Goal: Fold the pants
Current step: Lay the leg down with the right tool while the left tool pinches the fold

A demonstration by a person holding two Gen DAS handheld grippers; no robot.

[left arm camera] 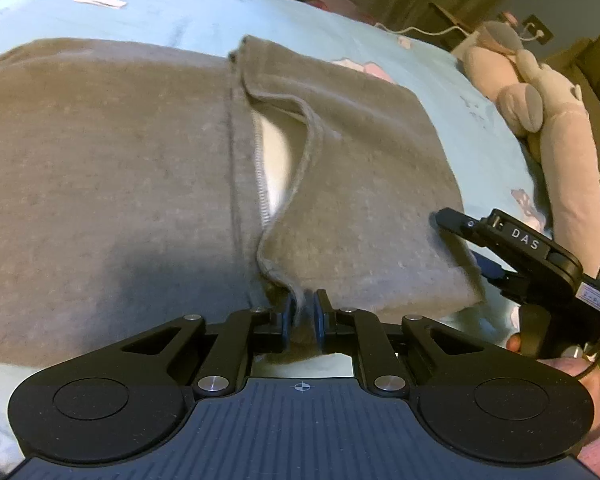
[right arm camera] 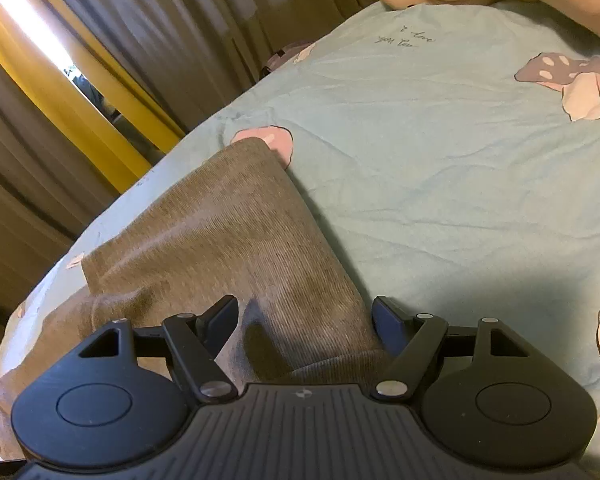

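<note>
Left wrist view, left to right. Grey pants (left arm camera: 112, 184) are spread flat on a bed covered by a pale blue sheet (left arm camera: 188, 12), and they fill most of the frame. A small white label (left arm camera: 99, 1) is seen on the sheet beyond the pants at upper left. Near the middle of the cloth a seam is noted, beside it a pocket opening (left arm camera: 274, 164) with white lining exposed. At bottom centre the left gripper (left arm camera: 302, 316) is closed on a raised fold of the pants' near edge; the cloth is pinched between the two fingers (left arm camera: 286, 320). Further right, the right gripper (left arm camera: 460, 236) is seen from the side at the right-hand edge of the pants, one finger lying over the cloth. Part of the person's hand (left arm camera: 568, 368) is visible on its handle. A pink and grey plush toy (left arm camera: 540, 88) lies on the bed at far right.

Right wrist view, left to right. Brown curtains (right arm camera: 112, 12) with a yellow strip are recorded at left. The pants (right arm camera: 220, 236) run from lower left toward the centre of the bed. The right gripper (right arm camera: 304, 316) is held with its fingers (right arm camera: 220, 316) wide apart; the pants' edge lies between them, but no pressing contact is seen. To the right, the sheet (right arm camera: 440, 168) bears mushroom prints (right arm camera: 572, 84) and small handwritten lettering.
</note>
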